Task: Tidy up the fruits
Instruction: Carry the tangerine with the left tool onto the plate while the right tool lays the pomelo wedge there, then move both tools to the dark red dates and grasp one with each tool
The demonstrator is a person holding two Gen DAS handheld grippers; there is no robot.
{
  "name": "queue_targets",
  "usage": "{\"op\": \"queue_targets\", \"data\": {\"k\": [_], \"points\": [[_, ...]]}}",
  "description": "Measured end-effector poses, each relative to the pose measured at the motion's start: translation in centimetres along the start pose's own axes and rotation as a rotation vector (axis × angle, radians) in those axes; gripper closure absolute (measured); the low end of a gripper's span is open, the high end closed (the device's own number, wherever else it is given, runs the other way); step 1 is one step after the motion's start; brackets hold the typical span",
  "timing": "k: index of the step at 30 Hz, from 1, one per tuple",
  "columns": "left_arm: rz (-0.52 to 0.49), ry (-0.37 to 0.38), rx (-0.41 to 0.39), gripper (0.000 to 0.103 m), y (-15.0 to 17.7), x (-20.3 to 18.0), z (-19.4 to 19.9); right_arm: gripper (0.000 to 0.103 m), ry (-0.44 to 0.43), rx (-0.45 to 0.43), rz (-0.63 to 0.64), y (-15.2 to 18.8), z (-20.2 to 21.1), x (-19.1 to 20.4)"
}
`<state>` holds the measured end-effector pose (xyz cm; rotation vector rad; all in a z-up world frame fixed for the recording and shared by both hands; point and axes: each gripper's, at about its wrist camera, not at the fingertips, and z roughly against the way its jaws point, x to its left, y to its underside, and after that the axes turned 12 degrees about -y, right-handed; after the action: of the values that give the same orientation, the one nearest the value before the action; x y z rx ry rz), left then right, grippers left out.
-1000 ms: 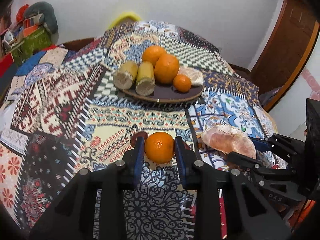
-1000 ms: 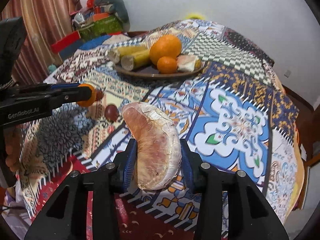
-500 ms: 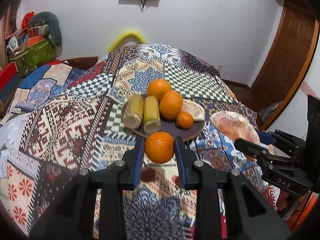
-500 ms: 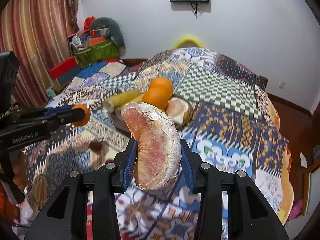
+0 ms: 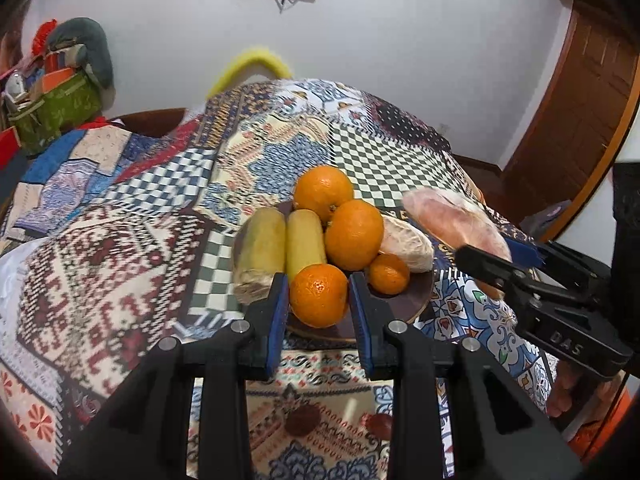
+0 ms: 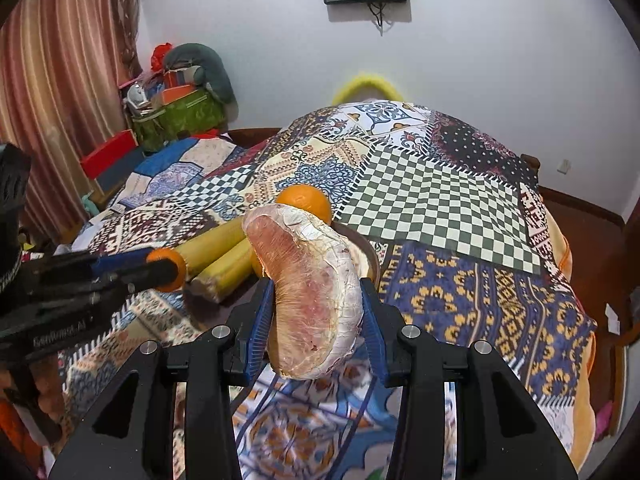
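Between the blue pads of the left gripper [image 5: 319,295] sits a small orange [image 5: 319,295], clamped and held just above the near rim of the dark plate [image 5: 422,298]; the right gripper [image 6: 317,300] is closed on a wrapped pomelo wedge [image 6: 314,292], long axis running away from the camera, far tip toward the plate. Already on the plate: two bananas [image 5: 280,246], oranges, another wedge. Both carried pieces look left to set down, plus two dark fruits [image 5: 302,420] on the quilt [image 5: 120,240]
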<state>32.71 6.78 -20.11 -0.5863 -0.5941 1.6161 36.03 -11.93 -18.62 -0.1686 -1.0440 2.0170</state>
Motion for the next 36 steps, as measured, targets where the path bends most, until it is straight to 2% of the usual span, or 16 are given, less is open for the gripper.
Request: {"op": "queue_targets", "data": {"k": [9, 19, 28, 36], "points": [[-0.050, 0.015, 0.026, 0.073, -0.3, -2.3, -2.7, 0.064, 0.013, 0.040, -0.019, -0.4, -2.4, -1.2], [-0.064, 0.016, 0.043, 0.073, -0.6, -3.1, -4.0, 0.061, -0.043, 0.091, -0.087, -0.2, -3.9, -2.6], [-0.054, 0.018, 0.052, 0.070, -0.5, -3.1, -3.5, 0.058, -0.028, 0.091, -0.055, -0.1, -2.6, -2.1], [-0.028, 0.011, 0.021, 0.070, -0.2, -2.0, -0.3, 0.057, -0.016, 0.058, -0.025, -0.1, 0.4, -0.8]]}}
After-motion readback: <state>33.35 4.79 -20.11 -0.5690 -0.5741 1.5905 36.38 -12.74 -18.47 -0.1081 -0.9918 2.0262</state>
